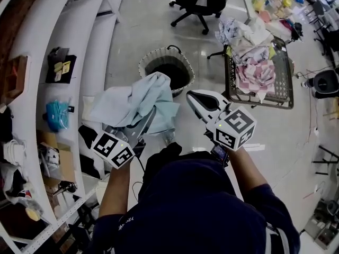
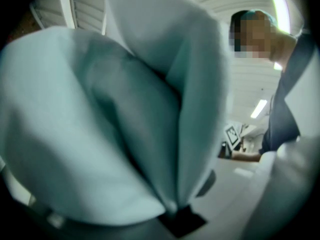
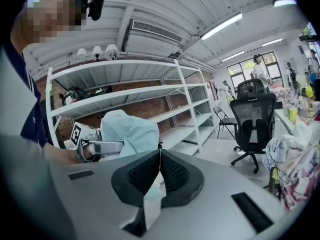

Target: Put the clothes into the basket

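Observation:
A light blue garment [image 1: 143,102] hangs bunched from my left gripper [image 1: 147,118], which is shut on it. In the left gripper view the same garment [image 2: 115,129] fills nearly the whole picture and is pinched at the bottom. The round woven basket [image 1: 151,57] with a dark inside stands on the floor just beyond the garment. My right gripper [image 1: 192,96] is held beside the garment, level with the basket's right side. Its black pads [image 3: 172,171] meet at the tips, and nothing shows between them. From the right gripper view the garment [image 3: 130,131] and left gripper [image 3: 100,146] show at left.
A wire cart [image 1: 230,83] heaped with more clothes [image 1: 254,62] stands at the right. White shelving [image 1: 79,52] with small items runs along the left. A black office chair [image 1: 198,4] stands behind the basket. Pale floor [image 1: 132,30] lies around the basket.

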The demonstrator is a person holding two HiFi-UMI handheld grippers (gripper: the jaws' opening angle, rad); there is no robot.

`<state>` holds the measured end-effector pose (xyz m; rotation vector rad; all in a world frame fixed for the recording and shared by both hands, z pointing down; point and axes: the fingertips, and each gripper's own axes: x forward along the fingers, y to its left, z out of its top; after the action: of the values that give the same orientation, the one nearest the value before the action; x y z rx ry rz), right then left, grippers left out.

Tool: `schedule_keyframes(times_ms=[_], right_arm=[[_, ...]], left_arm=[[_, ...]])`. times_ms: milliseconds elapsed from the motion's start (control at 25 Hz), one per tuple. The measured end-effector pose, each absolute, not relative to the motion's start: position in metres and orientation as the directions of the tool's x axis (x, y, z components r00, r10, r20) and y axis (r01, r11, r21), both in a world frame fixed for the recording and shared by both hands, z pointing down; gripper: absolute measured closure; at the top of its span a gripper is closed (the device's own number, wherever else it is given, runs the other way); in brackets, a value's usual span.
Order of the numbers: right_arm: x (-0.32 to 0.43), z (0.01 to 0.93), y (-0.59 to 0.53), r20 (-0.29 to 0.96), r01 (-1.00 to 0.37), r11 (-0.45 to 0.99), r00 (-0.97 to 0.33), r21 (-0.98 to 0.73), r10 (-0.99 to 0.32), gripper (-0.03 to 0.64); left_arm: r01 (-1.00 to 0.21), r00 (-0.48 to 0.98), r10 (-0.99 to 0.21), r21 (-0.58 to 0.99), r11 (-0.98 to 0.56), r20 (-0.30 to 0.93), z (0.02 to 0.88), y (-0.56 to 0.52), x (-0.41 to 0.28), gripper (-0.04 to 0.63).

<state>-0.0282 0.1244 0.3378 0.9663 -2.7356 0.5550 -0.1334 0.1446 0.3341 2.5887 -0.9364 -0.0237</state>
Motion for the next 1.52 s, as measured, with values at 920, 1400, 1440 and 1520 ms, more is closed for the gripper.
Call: schedule_keyframes(times_ms=[920, 1400, 1440, 1520], right_arm=[[-0.038, 0.368, -0.016, 0.326, -0.653, 0.662, -0.757, -0.368, -0.566, 0.611], [-0.011, 0.389, -0.108, 0.337, -0.599, 0.692, -0.8, -0.403, -0.496, 0.611], [-0.008, 0.39, -0.114, 0.336, -0.595, 0.694, -0.803, -0.405, -0.492, 0.611], [0.0, 0.393, -0.125, 0.336, -0.588, 0.701, -0.808, -0.404, -0.484, 0.611]], left_arm=[[-0.612, 0.778, -0.609, 0.407, -0.678, 0.154, 0.36, 0.008, -0.15, 0.485], [-0.66, 0.739, -0.638, 0.423, -0.621, 0.217, 0.379, -0.074, -0.112, 0.485], [-0.664, 0.736, -0.639, 0.423, -0.616, 0.225, 0.381, -0.08, -0.108, 0.485], [-0.672, 0.729, -0.642, 0.428, -0.605, 0.237, 0.386, -0.092, -0.101, 0.485]])
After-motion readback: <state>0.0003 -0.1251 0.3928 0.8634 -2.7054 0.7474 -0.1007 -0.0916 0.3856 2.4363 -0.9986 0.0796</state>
